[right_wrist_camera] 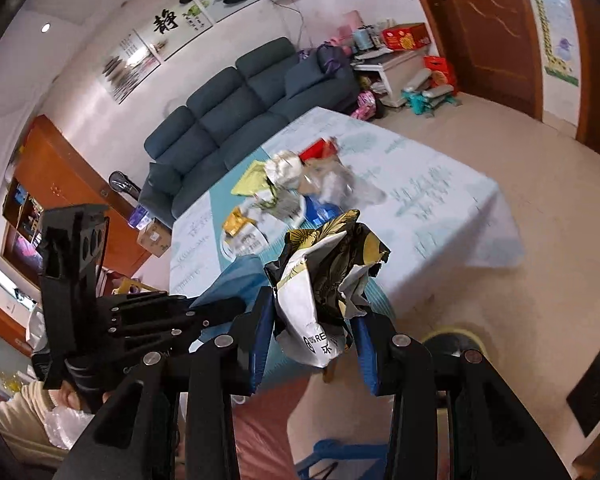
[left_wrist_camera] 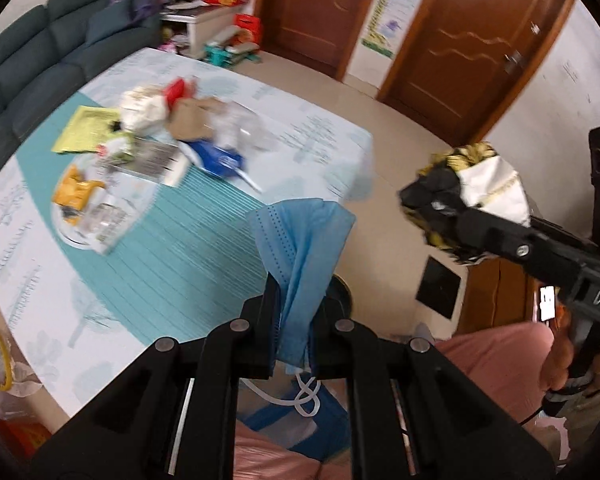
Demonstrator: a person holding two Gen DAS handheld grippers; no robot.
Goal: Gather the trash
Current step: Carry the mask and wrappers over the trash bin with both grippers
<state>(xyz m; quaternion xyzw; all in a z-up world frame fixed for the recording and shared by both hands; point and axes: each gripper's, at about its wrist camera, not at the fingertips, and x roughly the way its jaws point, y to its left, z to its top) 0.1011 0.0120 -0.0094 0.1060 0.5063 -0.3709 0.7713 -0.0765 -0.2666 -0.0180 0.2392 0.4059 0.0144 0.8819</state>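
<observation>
My left gripper [left_wrist_camera: 298, 304] is shut on a pale blue face mask [left_wrist_camera: 300, 236], whose white ear loops dangle below the fingers. The mask hangs above the near edge of the table [left_wrist_camera: 168, 272], which wears a blue-green cloth. My right gripper [right_wrist_camera: 312, 320] is shut on a crumpled black, gold and white wrapper [right_wrist_camera: 320, 276], also held in the air off the table's edge. In the left wrist view the right gripper [left_wrist_camera: 440, 212] and its wrapper [left_wrist_camera: 484, 184] show at the right. A pile of trash [left_wrist_camera: 160, 140] lies on the table: wrappers, brown paper, clear plastic, a blue packet.
A dark sofa [right_wrist_camera: 236, 112] runs along the table's far side. Brown doors [left_wrist_camera: 472, 48] and tiled floor [right_wrist_camera: 520, 300] lie beyond. A round dark object with a yellowish rim [right_wrist_camera: 456, 340] stands on the floor below the grippers, near a black floor panel [right_wrist_camera: 592, 392]. Pink fabric [left_wrist_camera: 496, 364] lies below.
</observation>
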